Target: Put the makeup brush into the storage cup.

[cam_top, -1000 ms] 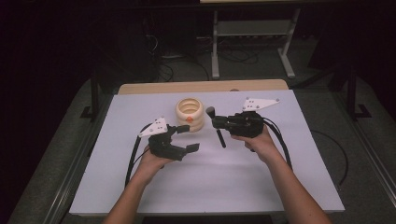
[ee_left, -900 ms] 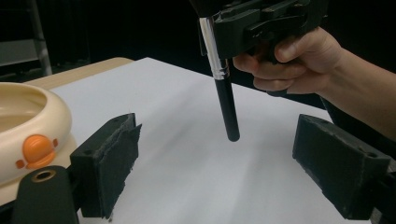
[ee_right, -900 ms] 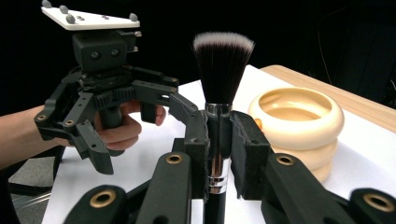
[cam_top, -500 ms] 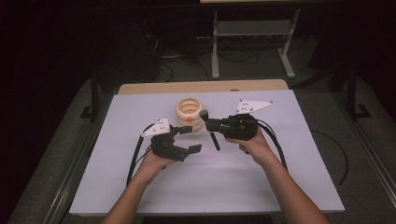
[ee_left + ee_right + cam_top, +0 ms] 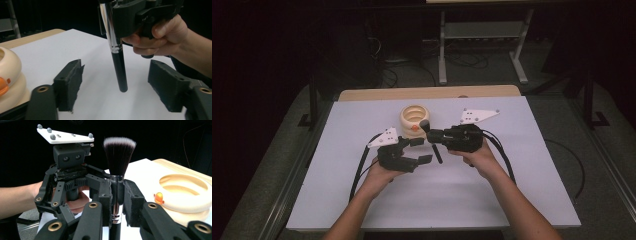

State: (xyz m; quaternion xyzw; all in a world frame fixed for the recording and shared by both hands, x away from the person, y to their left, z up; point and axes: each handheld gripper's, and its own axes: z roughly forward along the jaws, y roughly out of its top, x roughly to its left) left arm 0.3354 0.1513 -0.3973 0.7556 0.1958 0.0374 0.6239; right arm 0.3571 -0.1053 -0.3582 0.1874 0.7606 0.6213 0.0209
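Observation:
My right gripper (image 5: 432,136) is shut on a makeup brush (image 5: 432,142), clamping the silver ferrule (image 5: 116,195); the dark bristles (image 5: 119,153) point up. The black handle (image 5: 119,71) hangs down over the white table, between the wide-apart jaws of my left gripper (image 5: 424,150), which stands open and touches nothing. From the right gripper view, the left gripper (image 5: 71,173) faces me just behind the brush. A cream ring-shaped holder (image 5: 415,118) with an orange beak (image 5: 158,197) sits just behind both grippers.
The white table sheet (image 5: 532,165) has free room to the front, left and right. A wooden board edge (image 5: 377,93) runs along the back. Beyond it stand a metal frame (image 5: 482,45) and floor cables. Gripper cables (image 5: 360,167) trail toward the person.
My right gripper has carried the brush leftward, so its handle now hangs between the left gripper's open jaws. The left gripper has shifted slightly right and toward the holder.

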